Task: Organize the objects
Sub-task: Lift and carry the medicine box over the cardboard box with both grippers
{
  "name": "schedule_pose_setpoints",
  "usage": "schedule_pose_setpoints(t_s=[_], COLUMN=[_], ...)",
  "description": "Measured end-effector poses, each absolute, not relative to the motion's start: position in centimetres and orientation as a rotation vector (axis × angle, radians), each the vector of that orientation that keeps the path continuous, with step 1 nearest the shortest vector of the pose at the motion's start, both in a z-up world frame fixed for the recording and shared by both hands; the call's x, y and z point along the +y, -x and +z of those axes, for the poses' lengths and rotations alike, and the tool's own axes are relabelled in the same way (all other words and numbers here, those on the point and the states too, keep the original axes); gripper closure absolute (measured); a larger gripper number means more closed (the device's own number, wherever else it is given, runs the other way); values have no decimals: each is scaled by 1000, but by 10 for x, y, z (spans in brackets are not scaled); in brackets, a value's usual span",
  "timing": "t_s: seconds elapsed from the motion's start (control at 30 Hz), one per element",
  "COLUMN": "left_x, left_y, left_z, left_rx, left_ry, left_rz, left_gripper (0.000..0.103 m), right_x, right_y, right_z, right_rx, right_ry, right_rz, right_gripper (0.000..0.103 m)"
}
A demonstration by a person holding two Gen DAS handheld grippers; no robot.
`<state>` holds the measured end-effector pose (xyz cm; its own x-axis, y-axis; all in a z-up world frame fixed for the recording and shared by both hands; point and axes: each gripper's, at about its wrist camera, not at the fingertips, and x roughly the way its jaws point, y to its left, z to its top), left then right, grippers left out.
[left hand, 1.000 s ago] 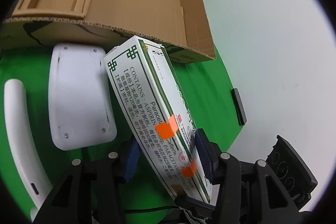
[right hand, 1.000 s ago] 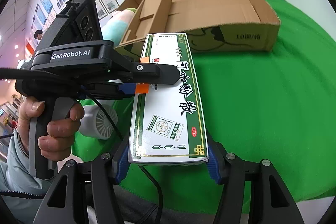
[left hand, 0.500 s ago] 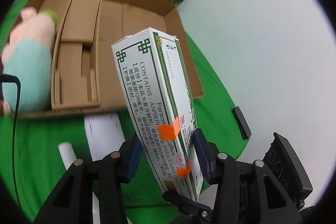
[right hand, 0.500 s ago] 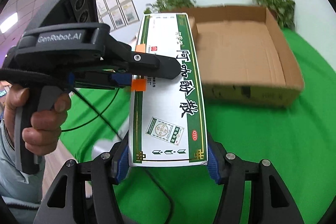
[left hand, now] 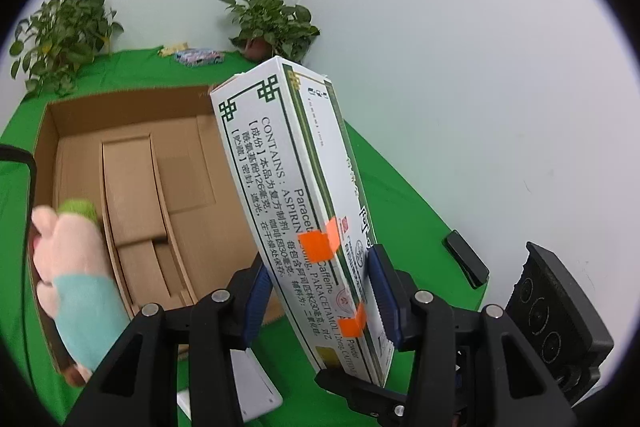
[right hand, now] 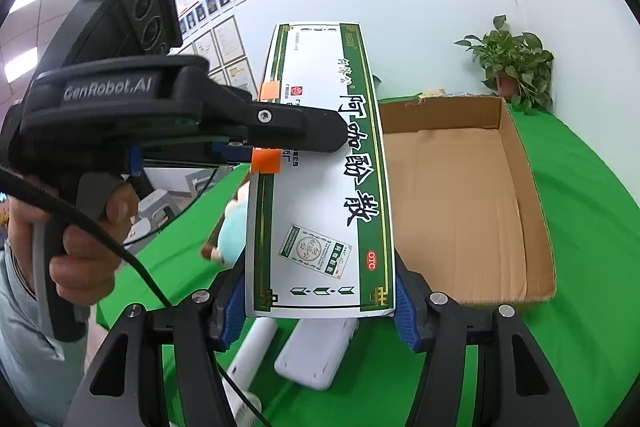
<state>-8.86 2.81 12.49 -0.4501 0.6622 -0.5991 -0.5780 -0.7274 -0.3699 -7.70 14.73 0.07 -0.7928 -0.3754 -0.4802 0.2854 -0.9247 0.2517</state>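
Observation:
A long white-and-green medicine box [left hand: 288, 195] with orange tape tabs hangs in the air, held by both grippers. My left gripper [left hand: 320, 299] is shut on its long sides near the middle, blue pads pressed on the card. My right gripper [right hand: 318, 307] is shut on the near end of the same medicine box [right hand: 320, 187], one pad on each side. The box points toward an open cardboard carton [right hand: 524, 195], which lies lower and ahead. A pink-and-teal plush toy [left hand: 76, 267] lies in the carton [left hand: 48, 131] at its left side.
A white flat device [right hand: 316, 355] and a white handheld fan [right hand: 252, 351] lie on the green cloth beneath the held box. A small black object [left hand: 466, 259] lies at the cloth's right edge. Potted plants [left hand: 272, 23] stand behind the carton. A person's hand [right hand: 80, 251] grips the left handle.
Both grippers have risen with the medicine box still held between them. The carton now lies lower in both views, with its inside and the plush toy showing.

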Motion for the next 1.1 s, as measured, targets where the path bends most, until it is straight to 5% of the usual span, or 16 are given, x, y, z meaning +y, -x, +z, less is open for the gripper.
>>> schedule_pose_setpoints(t_s=[0.4, 1.1], left_x=[16, 29], left_y=[125, 188], left_z=[143, 26], left_rx=[-110, -135], left_ry=[933, 1234], left_rz=[2248, 2171], left_gripper=[57, 56], right_x=[136, 153], right_y=[129, 215], right_z=[21, -86], right_rx=[-317, -503], right_ry=[-754, -1087], right_rz=[-2673, -2532], right_gripper=[46, 46])
